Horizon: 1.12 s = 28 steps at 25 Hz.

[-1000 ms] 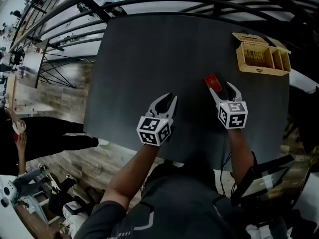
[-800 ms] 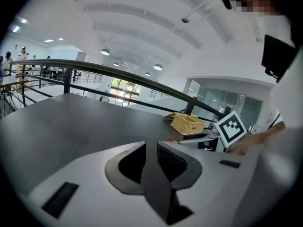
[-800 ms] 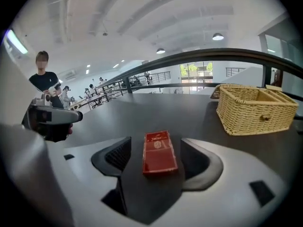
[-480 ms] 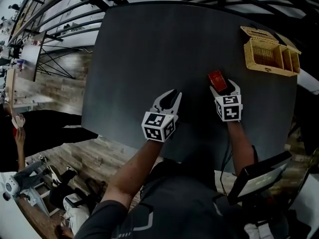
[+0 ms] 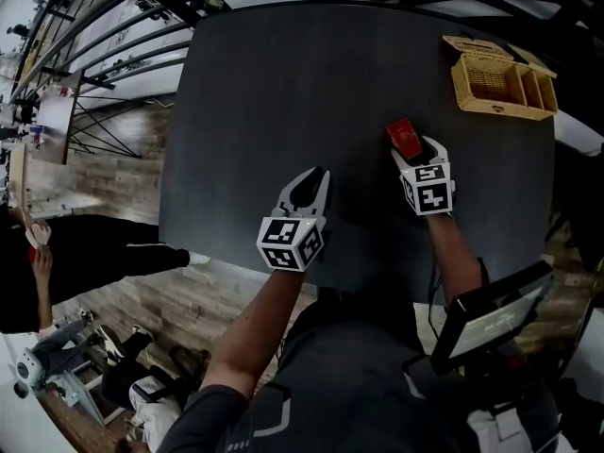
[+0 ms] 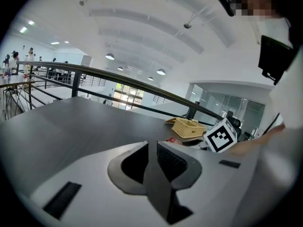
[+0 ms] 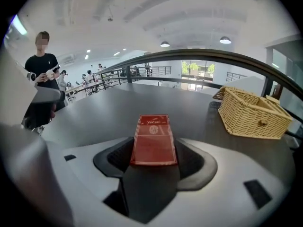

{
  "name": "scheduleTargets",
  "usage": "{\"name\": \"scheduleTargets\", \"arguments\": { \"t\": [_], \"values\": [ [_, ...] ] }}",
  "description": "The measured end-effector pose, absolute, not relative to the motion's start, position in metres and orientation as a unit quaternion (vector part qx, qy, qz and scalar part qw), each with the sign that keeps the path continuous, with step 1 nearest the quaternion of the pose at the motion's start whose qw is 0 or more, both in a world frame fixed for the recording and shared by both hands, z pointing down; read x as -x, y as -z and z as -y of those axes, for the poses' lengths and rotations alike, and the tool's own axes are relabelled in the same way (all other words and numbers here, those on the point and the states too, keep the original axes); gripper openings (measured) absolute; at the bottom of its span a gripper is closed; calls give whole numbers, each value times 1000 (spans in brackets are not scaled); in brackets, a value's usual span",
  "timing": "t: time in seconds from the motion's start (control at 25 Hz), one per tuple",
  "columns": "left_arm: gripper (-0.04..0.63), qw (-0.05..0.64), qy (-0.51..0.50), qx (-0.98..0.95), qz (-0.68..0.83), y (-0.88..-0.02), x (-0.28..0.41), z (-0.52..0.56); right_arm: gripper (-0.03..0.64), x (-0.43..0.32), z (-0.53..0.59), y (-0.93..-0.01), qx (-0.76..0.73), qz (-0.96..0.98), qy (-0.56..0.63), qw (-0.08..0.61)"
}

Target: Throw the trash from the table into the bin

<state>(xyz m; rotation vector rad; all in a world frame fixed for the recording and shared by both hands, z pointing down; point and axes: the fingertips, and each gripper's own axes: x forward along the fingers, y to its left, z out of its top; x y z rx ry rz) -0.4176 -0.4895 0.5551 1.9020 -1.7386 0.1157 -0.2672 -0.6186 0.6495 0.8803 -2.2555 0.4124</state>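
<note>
A flat red box [image 5: 402,137] lies on the dark table [image 5: 283,83], right of the middle. My right gripper [image 5: 415,149] has it between its jaws, which have just been closing. In the right gripper view the red box [image 7: 152,138] fills the gap, both pads against its sides, and it sticks out past the right gripper [image 7: 152,150]. My left gripper [image 5: 316,176] hovers near the table's front edge, shut with nothing in it. The left gripper [image 6: 151,145] shows only a thin slit between its pads. A wicker basket [image 5: 495,88] with its lid open stands at the far right.
The wicker basket [image 7: 253,112] sits ahead and right of the red box, and the basket [image 6: 188,126] also shows past the left jaws. A curved railing [image 5: 142,36] runs beyond the table's far edge. A person in black [image 7: 42,74] stands off to the left.
My right gripper has come down over the red box, which lay at its fingertips before and now sits between the jaws. The left gripper has shifted only a little.
</note>
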Motion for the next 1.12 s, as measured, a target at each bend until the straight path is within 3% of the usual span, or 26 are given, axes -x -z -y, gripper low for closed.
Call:
{"name": "scheduleTargets", "arguments": {
  "t": [0.44,0.64,1.12],
  "values": [
    [58,230,1,-733,641,-490,420,432,282,285,545,-555,-346,887,-147,269],
    [11,220,14,-740,635,-467,416,399,282,279,502,-522,-356,888,-149,250],
    [9,166,18,-773,612,-415,434,280,282,298,372,-424,-377,903,-121,164]
  ]
}}
